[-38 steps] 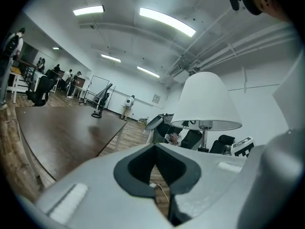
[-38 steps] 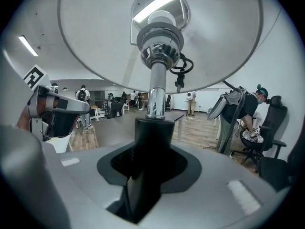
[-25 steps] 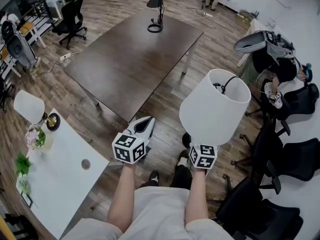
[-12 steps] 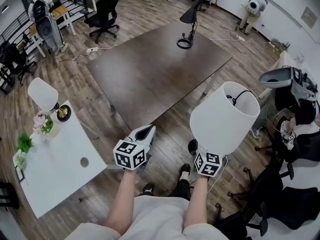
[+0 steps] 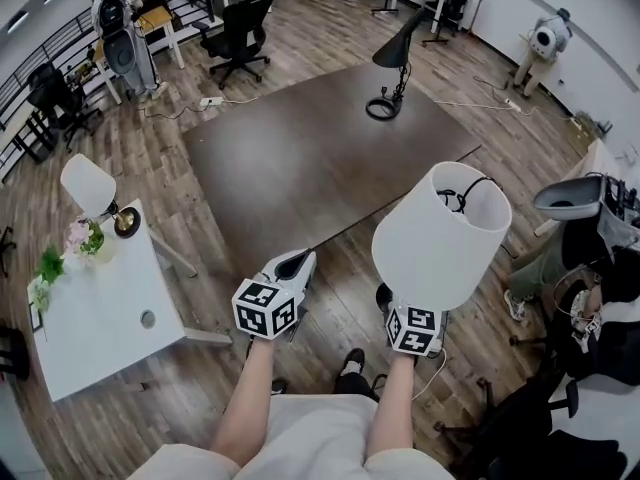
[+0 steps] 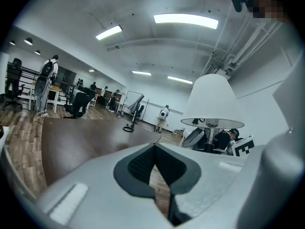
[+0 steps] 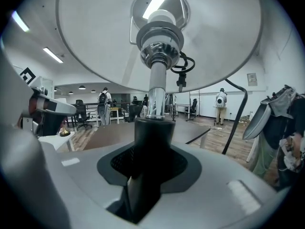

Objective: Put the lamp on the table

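Note:
A lamp with a white shade (image 5: 440, 233) stands upright over the wooden floor, its stem held in my right gripper (image 5: 414, 313). In the right gripper view the jaws are shut on the black lower stem (image 7: 151, 142), and the chrome neck and shade (image 7: 86, 37) rise above it. My left gripper (image 5: 291, 266) is shut and holds nothing, level with the right one. The dark brown table (image 5: 300, 158) lies just ahead of both grippers. From the left gripper view the shade (image 6: 212, 101) is at the right and the table (image 6: 76, 140) at the left.
A black desk lamp (image 5: 392, 53) stands on the far side of the table. A white side table (image 5: 90, 318) at the left carries a small white lamp (image 5: 88, 186) and flowers. Black office chairs (image 5: 590, 408) and a seated person (image 5: 585, 258) crowd the right.
The view has moved forward and turned, so the dark table now lies nearer and more centred. The lamp stays in my right gripper; the left gripper stays shut beside it.

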A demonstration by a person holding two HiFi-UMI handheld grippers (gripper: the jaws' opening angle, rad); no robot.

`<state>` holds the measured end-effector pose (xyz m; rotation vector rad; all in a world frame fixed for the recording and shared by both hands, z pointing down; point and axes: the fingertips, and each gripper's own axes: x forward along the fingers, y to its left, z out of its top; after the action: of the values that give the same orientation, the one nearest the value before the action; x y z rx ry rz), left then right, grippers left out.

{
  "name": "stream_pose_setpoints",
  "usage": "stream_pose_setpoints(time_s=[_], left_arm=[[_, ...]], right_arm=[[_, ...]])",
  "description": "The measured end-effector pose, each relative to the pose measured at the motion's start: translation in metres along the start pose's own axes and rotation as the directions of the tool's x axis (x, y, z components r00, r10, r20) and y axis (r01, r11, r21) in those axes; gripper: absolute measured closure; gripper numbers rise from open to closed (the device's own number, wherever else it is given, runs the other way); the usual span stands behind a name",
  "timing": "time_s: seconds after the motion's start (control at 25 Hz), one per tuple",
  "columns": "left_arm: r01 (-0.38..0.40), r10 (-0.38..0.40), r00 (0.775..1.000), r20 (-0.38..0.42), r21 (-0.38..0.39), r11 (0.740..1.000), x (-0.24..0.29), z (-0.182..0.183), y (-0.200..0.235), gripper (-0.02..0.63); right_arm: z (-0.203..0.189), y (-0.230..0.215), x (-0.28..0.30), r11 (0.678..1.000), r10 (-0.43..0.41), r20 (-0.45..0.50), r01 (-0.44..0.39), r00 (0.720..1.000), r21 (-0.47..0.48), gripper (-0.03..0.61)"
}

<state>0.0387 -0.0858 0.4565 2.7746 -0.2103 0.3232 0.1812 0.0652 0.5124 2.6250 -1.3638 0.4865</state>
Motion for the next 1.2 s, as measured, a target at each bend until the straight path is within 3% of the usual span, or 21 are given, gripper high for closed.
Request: stream_pose_setpoints(time_s=[0.6,0.8,1.2], left_arm=[[-0.100,0.100,0.995,-0.024,0.014,0.995,0.105,-0.003,-0.062,0.613],[-0.153,0.154,0.986,-0.057,0.023,0.988,0.116,-0.011,-0.055,0.613],[-0.173,0.172,0.982,-0.074,-0.011,0.985,0.154,-0.022,-0.039,0.613]], right_arm=[[-0.002,-0.107,0.046,0.992,0.120,-0.039,-0.121,0.992,-0.020,0.428],[-0.011,-0.122,0.063,0.992,0.127,-0.066,-0.126,0.990,0.014,0.428],[-0.009,-0.133,0.102,0.986,0.169,-0.072,-0.168,0.983,0.017,0.428]])
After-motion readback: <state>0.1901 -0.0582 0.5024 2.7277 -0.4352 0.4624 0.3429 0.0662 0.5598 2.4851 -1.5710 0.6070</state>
